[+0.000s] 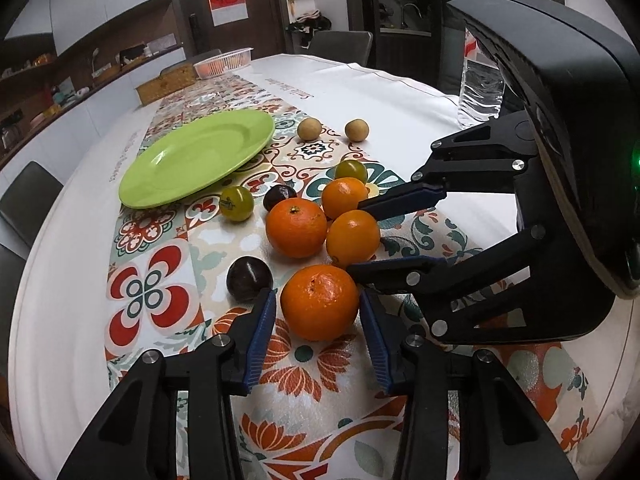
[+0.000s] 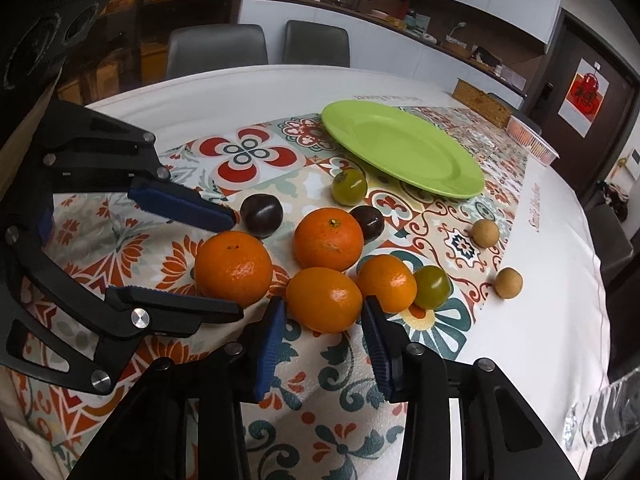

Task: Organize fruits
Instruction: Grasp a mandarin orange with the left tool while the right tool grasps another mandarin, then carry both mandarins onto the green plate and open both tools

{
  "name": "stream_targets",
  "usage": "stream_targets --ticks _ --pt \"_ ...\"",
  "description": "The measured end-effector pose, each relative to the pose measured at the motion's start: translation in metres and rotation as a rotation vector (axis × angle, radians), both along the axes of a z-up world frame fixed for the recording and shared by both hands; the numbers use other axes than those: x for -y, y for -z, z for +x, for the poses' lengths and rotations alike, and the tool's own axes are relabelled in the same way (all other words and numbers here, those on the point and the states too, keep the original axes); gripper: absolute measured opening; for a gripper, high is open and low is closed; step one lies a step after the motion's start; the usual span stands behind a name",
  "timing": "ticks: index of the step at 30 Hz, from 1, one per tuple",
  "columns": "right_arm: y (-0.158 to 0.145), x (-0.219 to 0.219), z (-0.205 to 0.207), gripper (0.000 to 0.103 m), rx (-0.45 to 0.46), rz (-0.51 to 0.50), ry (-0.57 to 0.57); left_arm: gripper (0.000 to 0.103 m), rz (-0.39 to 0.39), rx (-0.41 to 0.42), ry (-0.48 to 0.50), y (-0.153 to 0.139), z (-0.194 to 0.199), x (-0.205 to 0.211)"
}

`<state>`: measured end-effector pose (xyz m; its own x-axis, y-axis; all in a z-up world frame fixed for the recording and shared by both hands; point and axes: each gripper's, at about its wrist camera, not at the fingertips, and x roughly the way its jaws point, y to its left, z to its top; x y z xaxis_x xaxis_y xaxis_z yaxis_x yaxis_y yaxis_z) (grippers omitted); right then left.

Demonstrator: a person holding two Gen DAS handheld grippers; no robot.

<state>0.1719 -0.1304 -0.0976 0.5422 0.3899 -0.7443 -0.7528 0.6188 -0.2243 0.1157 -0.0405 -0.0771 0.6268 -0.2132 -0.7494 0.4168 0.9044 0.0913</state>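
Note:
Several oranges, two dark plums, two green tomatoes and two tan longans lie on the patterned runner beside an empty green plate (image 1: 198,158) (image 2: 404,148). My left gripper (image 1: 318,300) is open, its jaws on either side of the nearest orange (image 1: 320,302) (image 2: 234,267) without closing on it. My right gripper (image 2: 324,306) is open around another orange (image 2: 324,299) (image 1: 353,237), apart from it. Each gripper shows in the other's view: the right one (image 1: 362,236), the left one (image 2: 238,262). A plum (image 1: 249,280) sits just left of the left gripper's fingers.
A water bottle (image 1: 480,84) stands at the table's right edge. A wicker box (image 1: 166,84) and a white basket (image 1: 224,63) sit at the far end. Chairs surround the table.

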Motion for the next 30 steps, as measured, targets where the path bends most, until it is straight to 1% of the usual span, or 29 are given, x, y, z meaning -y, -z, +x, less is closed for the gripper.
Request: stream_targets --ticks 8,14,25,30 --pt "-0.001 0.004 0.002 0.038 -0.023 0.029 0.007 0.04 -0.025 0.001 -0.03 -0.001 0.0 -0.002" --pt "-0.007 0.008 -0.003 0.038 -0.029 0.058 0.04 0.039 -0.048 0.034 -0.079 -0.014 -0.008 -0.008" --pt "-0.04 0.014 -0.009 0.038 0.01 0.159 0.131 0.039 -0.098 0.111 -0.171 -0.046 -0.02 -0.023" --pt "-0.056 0.015 -0.006 0.038 0.035 0.208 0.182 0.039 -0.115 0.14 -0.202 -0.059 -0.018 -0.032"
